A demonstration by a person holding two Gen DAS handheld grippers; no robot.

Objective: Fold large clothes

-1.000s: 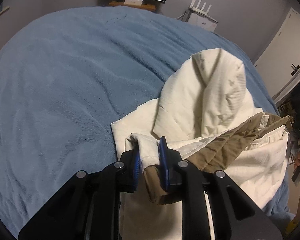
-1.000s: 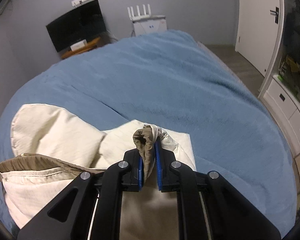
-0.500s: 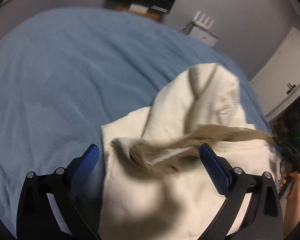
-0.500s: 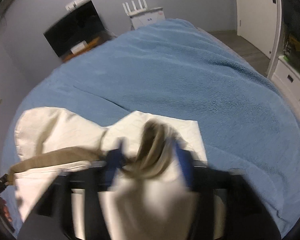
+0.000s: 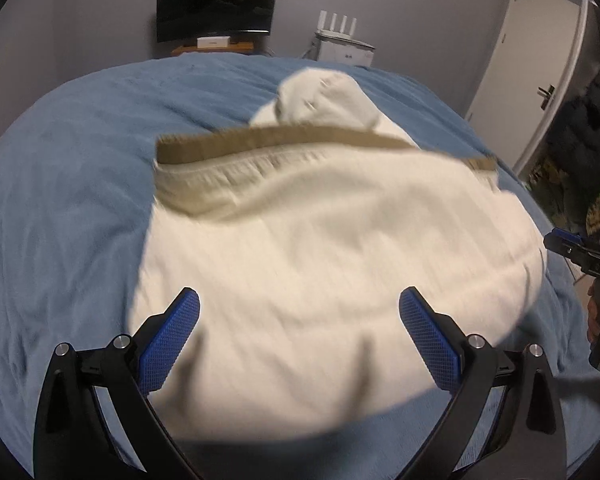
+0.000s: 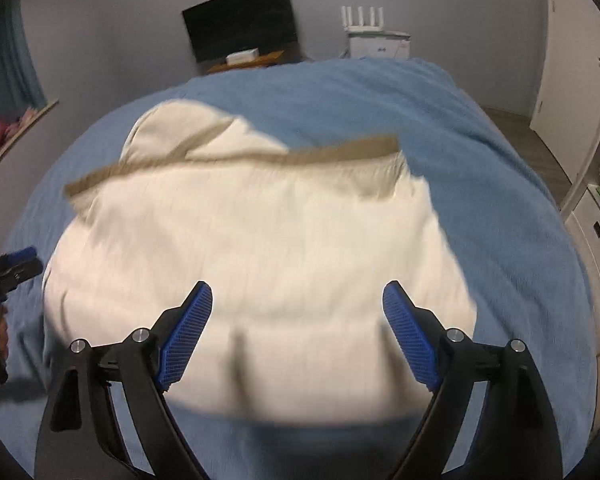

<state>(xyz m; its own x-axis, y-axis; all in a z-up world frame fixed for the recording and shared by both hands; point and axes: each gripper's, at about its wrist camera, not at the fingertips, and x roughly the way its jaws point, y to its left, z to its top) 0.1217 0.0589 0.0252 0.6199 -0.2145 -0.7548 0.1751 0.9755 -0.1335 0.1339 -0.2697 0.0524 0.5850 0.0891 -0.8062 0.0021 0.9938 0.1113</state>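
Note:
A large cream garment [image 5: 320,260] with a tan hem band [image 5: 292,142] lies folded on the blue bed [image 5: 80,152]. A cream hood-like part [image 5: 324,96] sticks out behind the band. My left gripper [image 5: 300,332] is open and empty, just above the garment's near edge. In the right wrist view the same garment [image 6: 252,248] lies under my right gripper [image 6: 298,320], which is open and empty. The right gripper also shows at the right edge of the left wrist view [image 5: 580,248]. The left gripper shows at the left edge of the right wrist view [image 6: 8,268].
A dark TV [image 5: 218,4] on a wooden shelf and a white router [image 5: 338,26] on a white unit stand against the far wall. A white door [image 5: 536,76] is at the right. White drawers [image 6: 596,236] stand beside the bed.
Both grippers let go of the tan hem and opened wide. The hem dropped onto the cream garment. Both grippers pulled back toward the near edge.

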